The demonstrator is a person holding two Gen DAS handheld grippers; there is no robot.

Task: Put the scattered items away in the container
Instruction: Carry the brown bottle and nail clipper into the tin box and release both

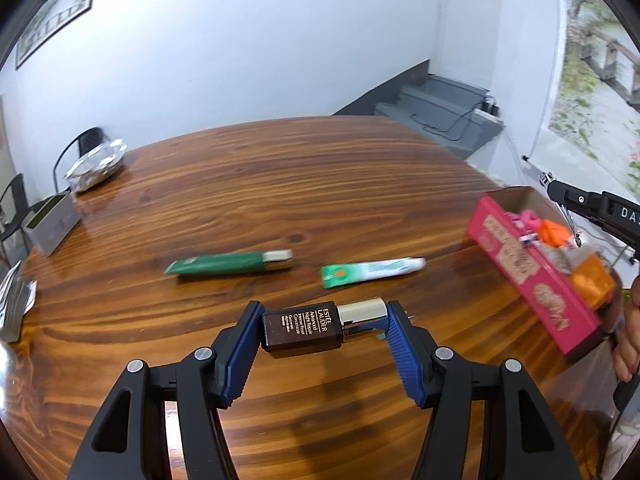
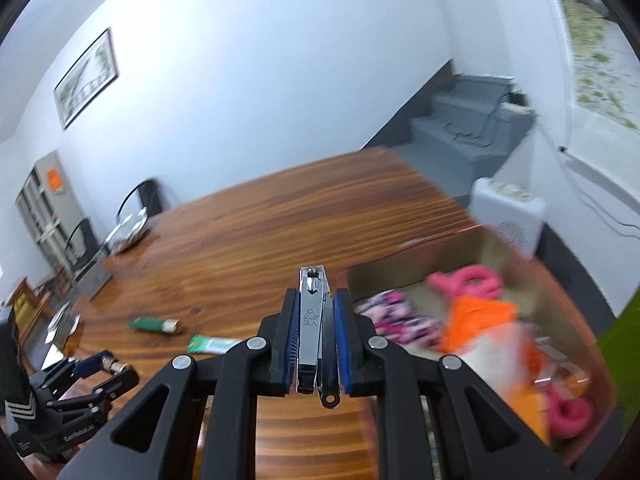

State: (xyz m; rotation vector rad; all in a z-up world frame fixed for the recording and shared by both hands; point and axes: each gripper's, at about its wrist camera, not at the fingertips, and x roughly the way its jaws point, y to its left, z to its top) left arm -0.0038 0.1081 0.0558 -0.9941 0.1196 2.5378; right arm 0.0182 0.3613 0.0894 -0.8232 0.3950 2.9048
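The pink container (image 1: 532,280) sits to the right of the left gripper (image 1: 320,330) and just ahead and to the right of the right gripper (image 2: 316,336), near the table's right edge. It already holds pink and orange items, blurred in both views.

Nearest the left gripper is what it carries: a small brown serum bottle (image 1: 304,328) with a silver cap, lying crosswise between the blue pads, base against the left pad and cap against the right one. The jaws stand about half apart, clamped on the bottle's ends, and the bottle is clear of the wooden table (image 1: 280,184).

The right gripper's jaws are pressed nearly together on a metal nail clipper (image 2: 311,328), held lengthwise with its cutting end pointing forward beyond the fingertips. In the left wrist view the clipper's tip is seen above the container's far end.

Just beyond the left gripper lie two tubes on bare wood: a white and green tube (image 1: 372,271) ahead and slightly right, and a dark green tube (image 1: 228,266) ahead and to the left, apart from each other. Nothing lies between the bottle and the container except open tabletop.

Farther left, at the table's edge, lies some silvery packaging (image 1: 14,304), then a grey box (image 1: 52,222), and beyond it a foil-wrapped dish (image 1: 96,164). Black chairs (image 1: 86,140) stand behind that corner. Past the table's far edge are grey steps (image 1: 440,108) with a cable draped over them, and a framed picture (image 2: 86,78) hangs on the white wall.
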